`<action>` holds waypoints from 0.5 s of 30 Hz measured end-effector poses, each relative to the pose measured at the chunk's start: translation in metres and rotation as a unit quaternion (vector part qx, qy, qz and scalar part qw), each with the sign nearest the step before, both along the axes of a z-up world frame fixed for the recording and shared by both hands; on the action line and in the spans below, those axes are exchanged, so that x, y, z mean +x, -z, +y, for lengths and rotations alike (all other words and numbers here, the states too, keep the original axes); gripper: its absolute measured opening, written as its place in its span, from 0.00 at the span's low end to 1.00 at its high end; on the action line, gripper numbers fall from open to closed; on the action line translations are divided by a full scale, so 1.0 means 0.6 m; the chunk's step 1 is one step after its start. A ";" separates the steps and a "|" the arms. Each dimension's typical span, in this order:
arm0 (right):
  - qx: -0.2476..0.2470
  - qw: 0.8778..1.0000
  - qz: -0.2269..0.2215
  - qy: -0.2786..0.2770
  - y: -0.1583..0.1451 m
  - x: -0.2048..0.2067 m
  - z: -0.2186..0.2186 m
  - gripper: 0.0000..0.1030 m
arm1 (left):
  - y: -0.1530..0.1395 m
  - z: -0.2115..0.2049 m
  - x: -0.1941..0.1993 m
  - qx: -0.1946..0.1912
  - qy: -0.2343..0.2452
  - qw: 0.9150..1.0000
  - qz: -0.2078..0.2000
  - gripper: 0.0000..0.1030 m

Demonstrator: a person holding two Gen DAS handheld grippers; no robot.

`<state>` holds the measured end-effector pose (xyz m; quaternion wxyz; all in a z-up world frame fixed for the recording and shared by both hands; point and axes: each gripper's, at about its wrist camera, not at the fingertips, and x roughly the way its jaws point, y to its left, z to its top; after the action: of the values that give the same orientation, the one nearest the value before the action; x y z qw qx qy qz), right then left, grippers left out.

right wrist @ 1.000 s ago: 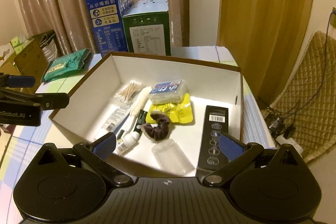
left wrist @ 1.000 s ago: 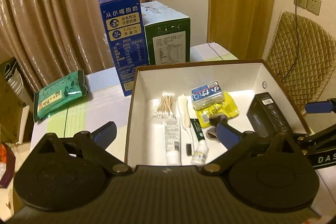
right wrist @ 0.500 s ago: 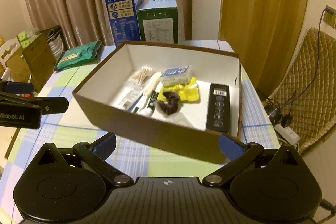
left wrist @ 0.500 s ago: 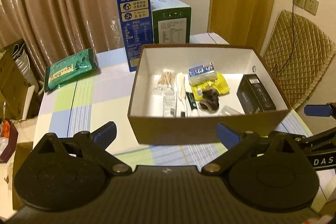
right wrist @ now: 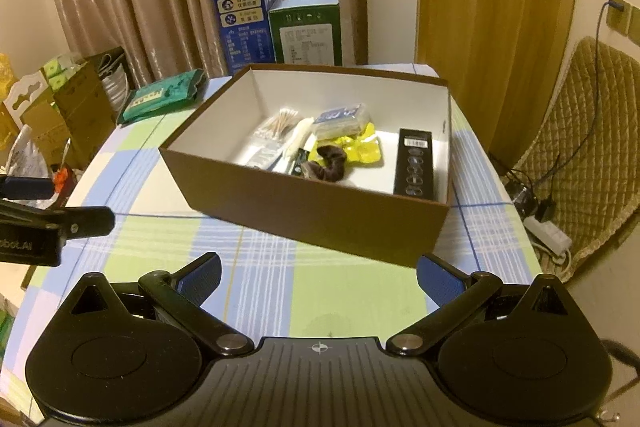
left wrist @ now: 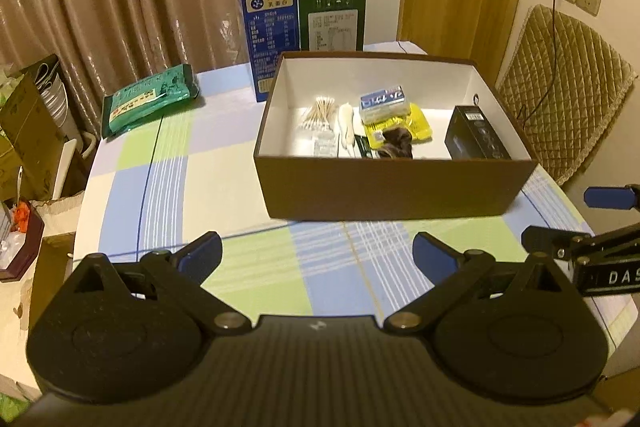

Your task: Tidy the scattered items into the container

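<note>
Now both of your claws hang wide and empty above the checked tabletop (left wrist: pixel 168 187), each short of the brown container (left wrist: pixel 392 187). Your left claw (left wrist: pixel 316 251) has its blue pads spread far apart with nothing between them; the container stands ahead of it and a little to its right, clear of the fingertips. Your right claw (right wrist: pixel 318 273) is just as wide, and the container (right wrist: pixel 312 211) sits straight ahead of it, its near corner pointing between the two pads without touching either.

Inside the white-lined container you can see the items lying together: a bundle of cotton swabs (right wrist: pixel 280 121) at the far left as your right claw looks in, a clear box with a blue label (right wrist: pixel 340 119) resting on a yellow packet (right wrist: pixel 366 147), a dark hair scrunchie (right wrist: pixel 330 167) nearer to the claw, and a black box (right wrist: pixel 414 163) lying along the right-hand wall.

Beyond the container, farther from both claws, stand a blue carton (left wrist: pixel 268 23) and a green carton (left wrist: pixel 332 15) side by side. A green packet (left wrist: pixel 150 99) lies on the tabletop ahead and to the left of your left claw, well apart from the container.
</note>
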<state>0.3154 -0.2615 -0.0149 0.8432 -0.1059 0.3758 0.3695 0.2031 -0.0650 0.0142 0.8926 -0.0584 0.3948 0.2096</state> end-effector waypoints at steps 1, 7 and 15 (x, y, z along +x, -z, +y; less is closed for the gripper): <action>-0.001 1.000 -0.002 0.001 0.000 -0.003 -0.003 0.98 | 0.000 -0.004 -0.005 -0.001 0.001 1.000 0.001 0.97; -0.003 1.000 -0.008 0.000 0.002 -0.024 -0.020 0.98 | 0.005 -0.024 -0.026 -0.002 0.007 1.000 0.011 0.97; -0.013 1.000 0.003 -0.014 0.012 -0.042 -0.025 0.98 | 0.012 -0.034 -0.036 -0.001 0.002 1.000 0.023 0.97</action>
<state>0.2901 -0.2766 -0.0219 0.8353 -0.1213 0.3816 0.3768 0.1814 -0.0853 0.0070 0.8838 -0.0532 0.4154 0.2085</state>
